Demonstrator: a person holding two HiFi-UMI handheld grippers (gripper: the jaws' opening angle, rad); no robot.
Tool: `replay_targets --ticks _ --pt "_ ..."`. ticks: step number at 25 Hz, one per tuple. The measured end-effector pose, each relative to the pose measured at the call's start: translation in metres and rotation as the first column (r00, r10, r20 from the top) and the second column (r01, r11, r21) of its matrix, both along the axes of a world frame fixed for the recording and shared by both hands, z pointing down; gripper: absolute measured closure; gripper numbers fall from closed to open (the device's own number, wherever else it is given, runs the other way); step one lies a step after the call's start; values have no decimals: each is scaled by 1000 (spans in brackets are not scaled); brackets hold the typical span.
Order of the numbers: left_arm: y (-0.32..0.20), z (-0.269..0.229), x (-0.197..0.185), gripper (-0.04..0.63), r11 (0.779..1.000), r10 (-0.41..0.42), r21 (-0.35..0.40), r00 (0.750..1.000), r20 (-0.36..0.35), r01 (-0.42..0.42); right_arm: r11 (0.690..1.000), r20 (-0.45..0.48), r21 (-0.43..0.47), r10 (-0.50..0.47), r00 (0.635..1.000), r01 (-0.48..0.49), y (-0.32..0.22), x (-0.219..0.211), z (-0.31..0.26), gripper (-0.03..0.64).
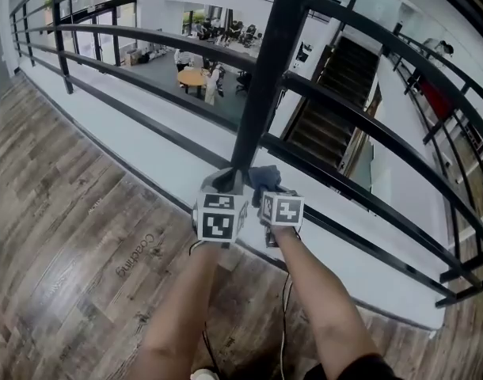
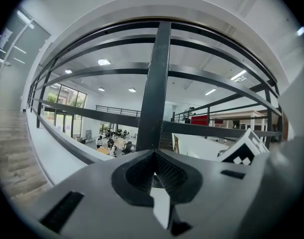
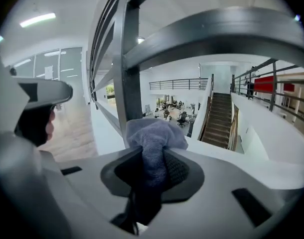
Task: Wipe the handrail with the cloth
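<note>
The right gripper (image 3: pixel 153 156) is clamped on a bunched blue-grey cloth (image 3: pixel 155 133). The cloth is pushed out ahead of the jaws, presumably so that fabric rather than plastic meets the metal. It is held low, just beside the foot of the black post (image 3: pixel 126 83). The left gripper (image 2: pixel 153 159) is closed on nothing, just left of it. The handrail (image 3: pixel 217 31) crosses above, not yet touched.

In the head view, the cubes (image 1: pixel 222 216) are covering the jaws of the left gripper (image 2: pixel 153 159) and right gripper (image 3: pixel 151 166). The cloth (image 1: pixel 263 176) is peeking out only as a blue-grey tuft. The post (image 1: pixel 265 70) is losing its foot behind them and running off the top edge. In the right gripper view, the cloth's lower end is sinking into shadow between the jaws. The figures (image 1: pixel 211 81) downstairs, probably people, are too small to tell.
</note>
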State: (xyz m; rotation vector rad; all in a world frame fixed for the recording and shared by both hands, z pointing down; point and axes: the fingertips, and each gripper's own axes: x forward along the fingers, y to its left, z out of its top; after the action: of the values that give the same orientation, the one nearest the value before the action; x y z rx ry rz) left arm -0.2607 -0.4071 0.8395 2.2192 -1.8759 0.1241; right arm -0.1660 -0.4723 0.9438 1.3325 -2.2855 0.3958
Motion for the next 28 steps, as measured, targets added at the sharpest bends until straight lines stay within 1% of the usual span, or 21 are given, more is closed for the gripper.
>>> replay_targets --ticks 2,3,6,7,9,12,14,17,19,21,22,23,25,28 --pt "-3 6 -4 597 1000 -13 -8 1000 -11 13 1000 5 -14 10 1000 -10 -4 -5 1 526" --pt "-4 9 -5 597 1000 -16 -12 1000 -5 16 1000 3 -16 9 1000 -8 -6 -9 2 526" --pt "-6 19 -4 597 1000 -9 -8 998 64 9 999 -2 -30 18 1000 -18 -13 -20 6 526" --pt "-7 20 -4 597 1000 -4 -8 997 77 4 999 -7 -33 25 1000 -25 -17 -21 7 526" --pt "-7 18 -9 597 1000 -12 -6 998 68 12 998 -14 -37 44 999 -44 -21 -22 7 526" --pt "-4 19 -23 597 999 -50 -17 997 51 51 997 -4 -44 58 998 -58 -24 -24 10 526" --pt "-5 25 -21 597 998 -51 -32 997 59 53 997 -7 -45 55 998 -55 -26 -23 11 526" --pt "-9 37 -10 597 998 -29 -57 997 73 33 999 -42 -27 31 999 -32 -25 -23 11 526" --pt "-11 41 2 597 997 -11 -76 999 50 15 1000 -69 -13 11 998 -12 -23 -18 12 526" --pt "-13 43 11 597 995 -4 -102 1000 -4 4 1000 -86 -3 1 996 -1 -21 -8 11 526" --pt "-14 44 13 597 994 -7 -108 1000 -19 5 1000 -89 -4 3 996 -3 -20 -3 10 526" --pt "-16 45 15 597 994 -10 -109 1000 -18 8 1000 -88 -8 7 996 -8 -19 3 10 526" --pt "-18 50 19 597 994 -10 -106 1000 16 11 1000 -75 -20 21 997 -23 -15 17 13 526" --pt "-23 53 38 597 995 12 -100 998 59 -6 998 -36 -32 57 998 -58 -12 45 14 526"
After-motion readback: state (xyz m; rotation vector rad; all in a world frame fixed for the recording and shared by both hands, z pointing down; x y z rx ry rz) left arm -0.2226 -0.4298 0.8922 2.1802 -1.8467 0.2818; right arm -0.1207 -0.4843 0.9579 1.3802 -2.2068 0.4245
